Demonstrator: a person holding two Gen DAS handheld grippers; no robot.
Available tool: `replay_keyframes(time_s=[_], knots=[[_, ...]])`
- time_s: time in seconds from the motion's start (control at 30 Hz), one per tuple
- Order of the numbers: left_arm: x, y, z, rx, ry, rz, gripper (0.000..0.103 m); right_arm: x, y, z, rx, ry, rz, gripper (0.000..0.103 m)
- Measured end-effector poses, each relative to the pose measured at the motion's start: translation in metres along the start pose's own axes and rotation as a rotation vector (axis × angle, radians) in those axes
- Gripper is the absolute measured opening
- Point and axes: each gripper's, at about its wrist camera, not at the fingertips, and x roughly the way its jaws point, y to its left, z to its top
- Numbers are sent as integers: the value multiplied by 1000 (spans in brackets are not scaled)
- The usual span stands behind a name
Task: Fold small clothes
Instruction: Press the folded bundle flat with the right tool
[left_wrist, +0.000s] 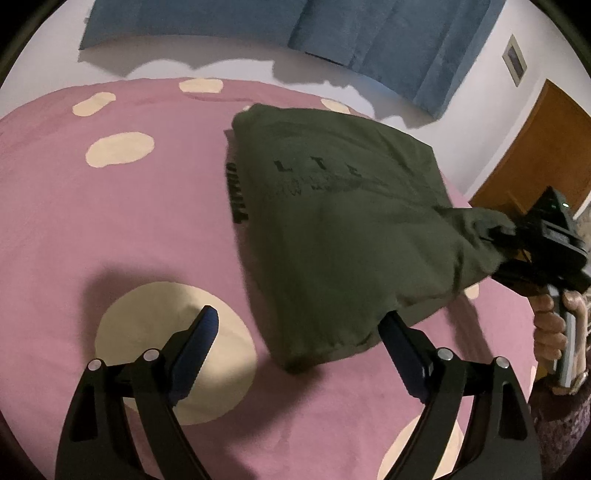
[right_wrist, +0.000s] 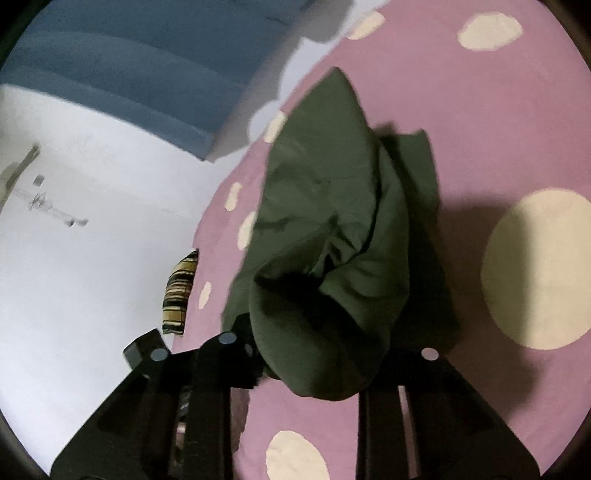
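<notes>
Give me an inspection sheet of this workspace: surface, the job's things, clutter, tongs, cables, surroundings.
Surface: pink bedspread with cream spots.
Job's things: one dark green shirt with black lettering, partly folded, one end lifted off the bedspread.
Clutter: striped cloth at the bedspread's edge.
Tongs: left tongs open, one finger at the shirt's near edge, the other over a cream spot; right tongs shut on the shirt's bunched end, held by a hand.
Cables: nothing seen.
Surroundings: blue curtain, white wall, wooden door, small framed picture.
</notes>
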Motion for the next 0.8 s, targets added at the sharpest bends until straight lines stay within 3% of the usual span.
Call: replay_keyframes(time_s=[0.1, 0.37, 0.8], knots=[[2, 9, -1, -43, 12, -25, 88, 1, -2, -3, -18, 9, 16, 20], [11, 10, -6, -47, 33, -26, 88, 29, -65, -20, 113, 57, -8, 17], [16, 20, -7, -104, 68, -92, 88, 29, -76, -23, 108, 48, 37, 19]])
